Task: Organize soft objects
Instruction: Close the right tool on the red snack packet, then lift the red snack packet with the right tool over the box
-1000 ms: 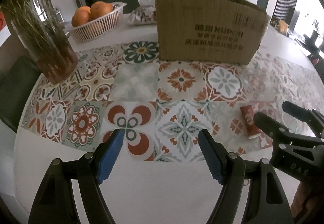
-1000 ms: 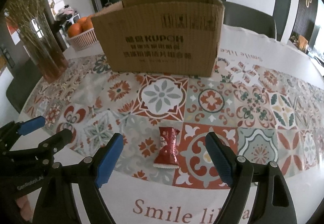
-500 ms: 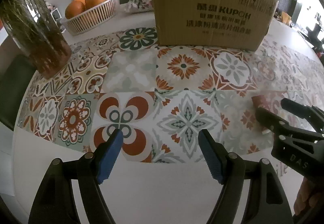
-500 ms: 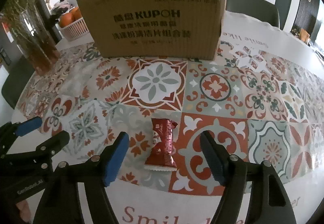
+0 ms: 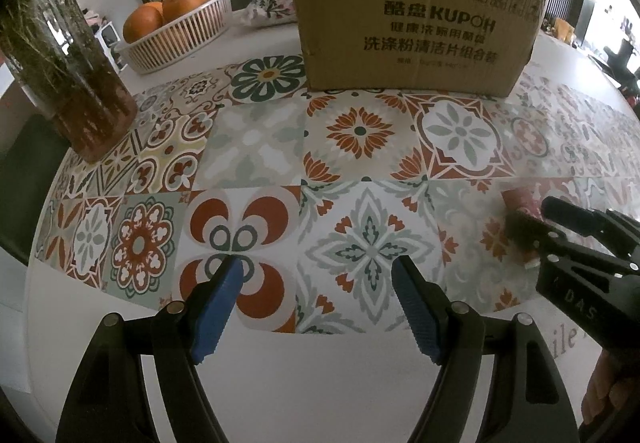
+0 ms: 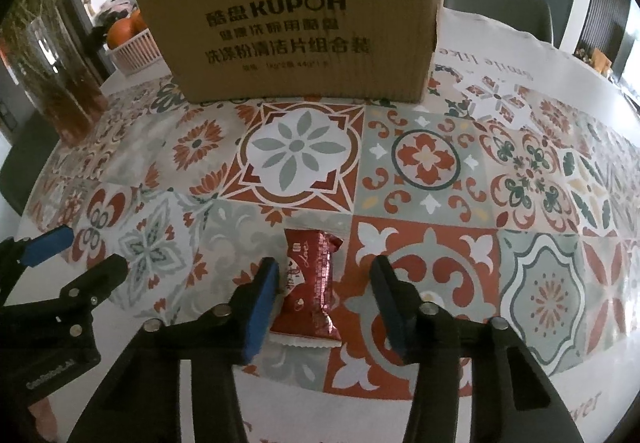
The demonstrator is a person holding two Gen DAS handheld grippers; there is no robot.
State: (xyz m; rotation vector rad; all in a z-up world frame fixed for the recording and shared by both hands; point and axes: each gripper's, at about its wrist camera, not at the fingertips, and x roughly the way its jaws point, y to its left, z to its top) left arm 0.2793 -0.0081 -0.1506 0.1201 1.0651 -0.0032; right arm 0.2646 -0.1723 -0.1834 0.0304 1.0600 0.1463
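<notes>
The worktop is white, covered with a cloth of patterned tiles in red, green and grey. At its far side stands an open cardboard box printed with dark lettering. Left of the box are a glass vase of dried stems and a white basket of oranges; the left wrist view shows both clearly, while in the right wrist view the box hides most of the basket. Only the left wrist view shows a floral tissue pouch behind the box.

The left hand-held gripper hangs over bare cloth with its blue-padded jaws wide apart and nothing between them.

The right hand-held gripper straddles the red snack packet, its jaws having just been closing. The left pad lies against or just beside the packet's edge; the right pad is apart from it, so the packet is not clamped.

The packet is small, glossy dark red with white script and a crimped white lower edge. It lies flat on the cloth near the front edge, well apart from the box. In the left wrist view it is blurred and mostly hidden behind the right gripper's fingers; its lettering reads only from the right wrist view.
</notes>
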